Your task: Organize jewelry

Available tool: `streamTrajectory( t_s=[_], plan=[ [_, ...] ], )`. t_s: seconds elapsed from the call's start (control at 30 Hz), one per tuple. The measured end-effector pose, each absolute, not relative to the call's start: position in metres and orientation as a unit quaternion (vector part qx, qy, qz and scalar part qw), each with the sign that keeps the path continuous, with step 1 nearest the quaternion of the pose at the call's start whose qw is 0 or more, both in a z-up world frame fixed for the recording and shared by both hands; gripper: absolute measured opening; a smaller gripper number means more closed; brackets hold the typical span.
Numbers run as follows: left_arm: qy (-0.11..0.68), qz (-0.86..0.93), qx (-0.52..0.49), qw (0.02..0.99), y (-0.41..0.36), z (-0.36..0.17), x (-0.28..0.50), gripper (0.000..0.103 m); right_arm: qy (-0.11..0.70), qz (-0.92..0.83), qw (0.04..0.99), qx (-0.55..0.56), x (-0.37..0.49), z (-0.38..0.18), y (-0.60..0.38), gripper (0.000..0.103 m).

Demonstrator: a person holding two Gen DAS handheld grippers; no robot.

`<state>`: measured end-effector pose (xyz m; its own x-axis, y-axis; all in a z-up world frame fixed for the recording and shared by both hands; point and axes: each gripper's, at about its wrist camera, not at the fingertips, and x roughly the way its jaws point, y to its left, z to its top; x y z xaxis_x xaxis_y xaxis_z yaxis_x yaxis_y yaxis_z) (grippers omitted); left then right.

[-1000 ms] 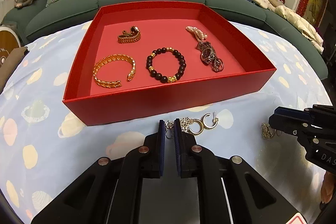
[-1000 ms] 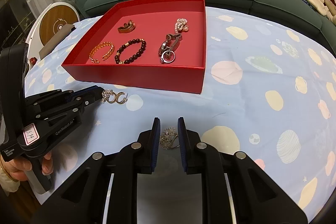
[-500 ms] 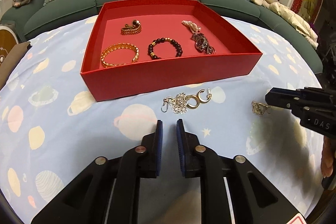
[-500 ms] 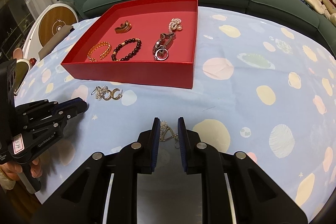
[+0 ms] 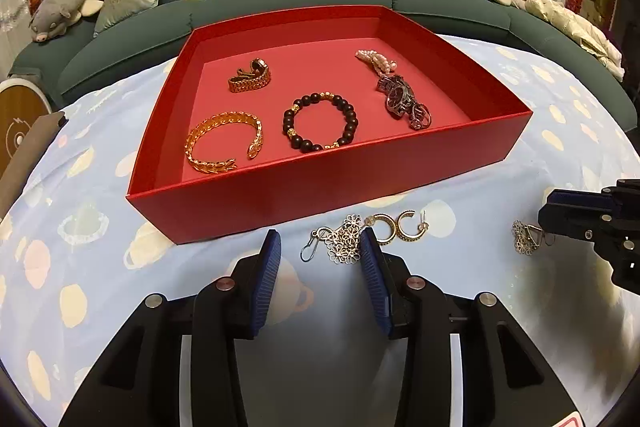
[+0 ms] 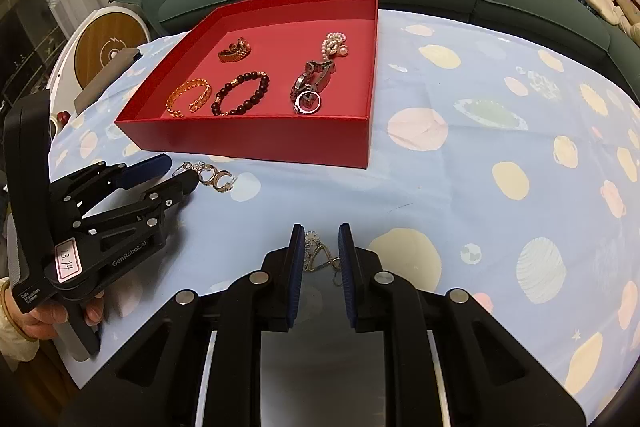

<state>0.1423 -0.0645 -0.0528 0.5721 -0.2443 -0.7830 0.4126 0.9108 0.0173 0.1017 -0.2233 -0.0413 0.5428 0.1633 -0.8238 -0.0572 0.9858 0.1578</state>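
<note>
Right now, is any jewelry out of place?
Yes. A silver flower earring and gold hoop earrings lie on the tablecloth before the red tray, and another flower earring sits between the right gripper fingers, outside too.

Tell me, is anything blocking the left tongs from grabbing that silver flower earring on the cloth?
Nothing visible blocks them. The left tongs, jaws just opening, already straddle the silver flower-shaped earring. The gold hoop earrings lie close on one side.
</note>
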Motion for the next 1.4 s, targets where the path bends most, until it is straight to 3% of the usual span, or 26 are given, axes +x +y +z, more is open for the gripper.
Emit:
streamTrajectory(
  t_s=[0.13, 0.2, 0.57, 0.63, 0.67, 0.7, 1.07, 1.2, 1.4],
  plan=[
    [0.424, -0.178, 0.101, 0.882, -0.071, -0.053, 0.149, 0.038, 0.476, 0.063, 0.875, 0.053, 0.1, -0.044, -0.223, 0.017],
    [0.422, -0.181, 0.104, 0.882, -0.072, -0.052, 0.149, 0.024, 0.477, 0.063, 0.875, 0.052, 0.099, -0.045, -0.223, 0.017],
    [0.436, -0.19, 0.092, 0.875, -0.054, -0.049, 0.132, 0.023, 0.474, 0.069, 0.876, 0.05, 0.095, -0.044, -0.223, 0.017],
    [0.438, -0.191, 0.086, 0.874, -0.049, -0.047, 0.129, 0.023, 0.475, 0.071, 0.876, 0.047, 0.094, -0.046, -0.222, 0.025],
    [0.439, -0.191, 0.084, 0.874, -0.047, -0.046, 0.128, 0.023, 0.473, 0.071, 0.877, 0.044, 0.093, -0.046, -0.221, 0.034],
    [0.441, -0.192, 0.081, 0.873, -0.045, -0.045, 0.127, 0.023, 0.473, 0.072, 0.877, 0.041, 0.093, -0.047, -0.22, 0.035],
    [0.446, -0.202, 0.059, 0.87, -0.033, -0.037, 0.121, 0.023, 0.48, 0.07, 0.874, 0.007, 0.099, -0.058, -0.207, 0.035],
    [0.447, -0.203, 0.055, 0.87, -0.028, -0.036, 0.121, 0.023, 0.482, 0.071, 0.873, -0.002, 0.096, -0.057, -0.204, 0.026],
    [0.445, -0.21, 0.049, 0.869, -0.026, -0.031, 0.118, 0.023, 0.484, 0.07, 0.872, -0.004, 0.092, -0.056, -0.203, 0.026]
  ],
)
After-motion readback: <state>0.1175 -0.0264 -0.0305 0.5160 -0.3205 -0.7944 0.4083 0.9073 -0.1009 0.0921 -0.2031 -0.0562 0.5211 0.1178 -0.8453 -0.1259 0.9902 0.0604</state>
